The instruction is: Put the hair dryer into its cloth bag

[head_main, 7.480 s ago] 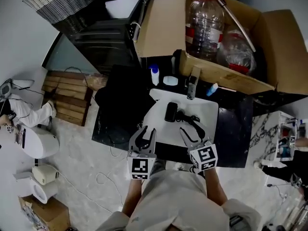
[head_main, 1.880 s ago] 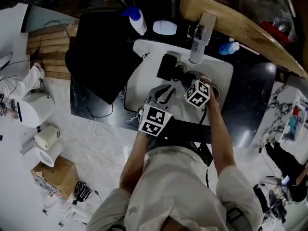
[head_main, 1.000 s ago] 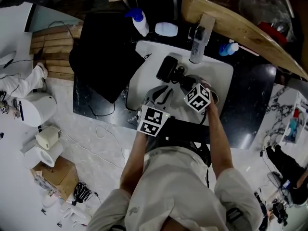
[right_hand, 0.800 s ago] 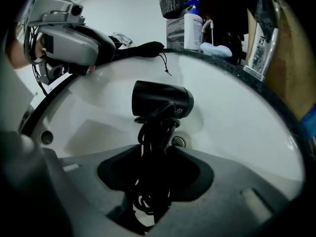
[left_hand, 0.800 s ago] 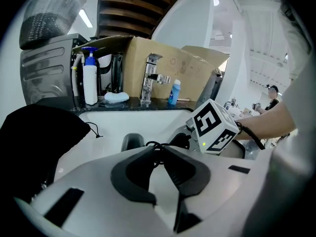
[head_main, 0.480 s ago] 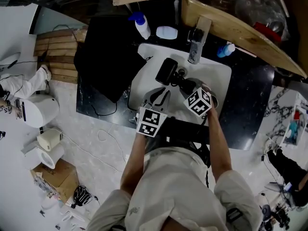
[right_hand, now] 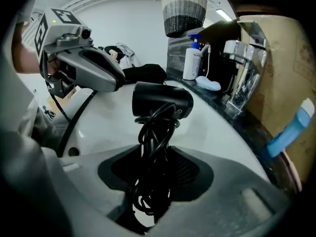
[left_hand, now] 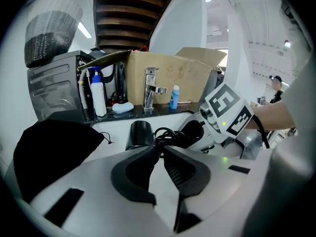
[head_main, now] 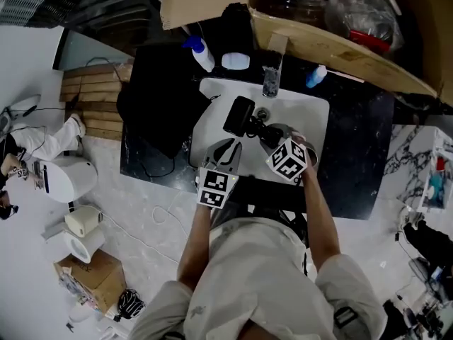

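Observation:
The black hair dryer [head_main: 239, 116], its cord wound round the handle, hangs above the white sink [head_main: 315, 115]. My right gripper [head_main: 271, 138] is shut on the cord-wrapped handle [right_hand: 153, 147], with the barrel [right_hand: 160, 100] pointing away from the jaws. The dryer barrel [left_hand: 139, 133] also shows in the left gripper view. My left gripper [head_main: 228, 151] hovers just left of it, over the sink's near edge, its jaws shut with nothing between them [left_hand: 159, 149]. The black cloth bag [head_main: 159, 105] lies crumpled on the dark counter left of the sink, also seen as a dark heap [left_hand: 49, 152].
A chrome faucet [head_main: 269, 76] stands at the sink's far rim. Behind it are a blue-capped spray bottle [head_main: 198, 52], a white soap dish [head_main: 235, 60], a small blue bottle [head_main: 316, 75] and a large cardboard box [head_main: 340, 44]. A wire basket [right_hand: 183, 6] hangs above.
My right gripper has risen with the hair dryer, lifting it off the sink basin. My left gripper rose slightly beside it, still shut.

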The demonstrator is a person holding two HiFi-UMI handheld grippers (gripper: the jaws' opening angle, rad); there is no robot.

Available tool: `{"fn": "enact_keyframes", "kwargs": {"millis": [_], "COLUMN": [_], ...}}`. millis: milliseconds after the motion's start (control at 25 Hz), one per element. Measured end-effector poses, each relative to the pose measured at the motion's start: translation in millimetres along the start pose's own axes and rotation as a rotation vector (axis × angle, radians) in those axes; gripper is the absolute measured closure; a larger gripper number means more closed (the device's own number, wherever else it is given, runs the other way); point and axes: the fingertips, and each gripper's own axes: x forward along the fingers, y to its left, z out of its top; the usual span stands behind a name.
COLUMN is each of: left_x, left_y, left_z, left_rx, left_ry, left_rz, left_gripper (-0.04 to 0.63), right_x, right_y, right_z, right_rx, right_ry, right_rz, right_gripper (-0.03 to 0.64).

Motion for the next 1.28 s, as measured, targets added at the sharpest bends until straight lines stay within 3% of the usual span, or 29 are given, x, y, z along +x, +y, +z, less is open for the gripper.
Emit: {"fn": "enact_keyframes", "kwargs": {"millis": [360,600,1280], "left_x": [-29.2,-44.9,-74.5], "left_y": [-0.1,5.7,90.1], "left_z": [14.0,11.5,-3.0], "left_rx": [0.032,0.091,0.142], "left_ry": [-0.043,-0.044,-0.021], "left_rz": [0.046,0.032,0.078], "left_gripper": [0.549,0.551,0.551], "right_x": [-37.8,-54.6,-52.6], "right_y": [11.6,28.8,66.7], "right_z": [5.7,9.5,37.0], "right_rx": [0.015,0.047,0.110], "right_ry": [-0.038,-0.036,0.013], "right_rz": [-0.036,-0.068,-0.140], "right_gripper": [0.436,0.436,0.436]}}
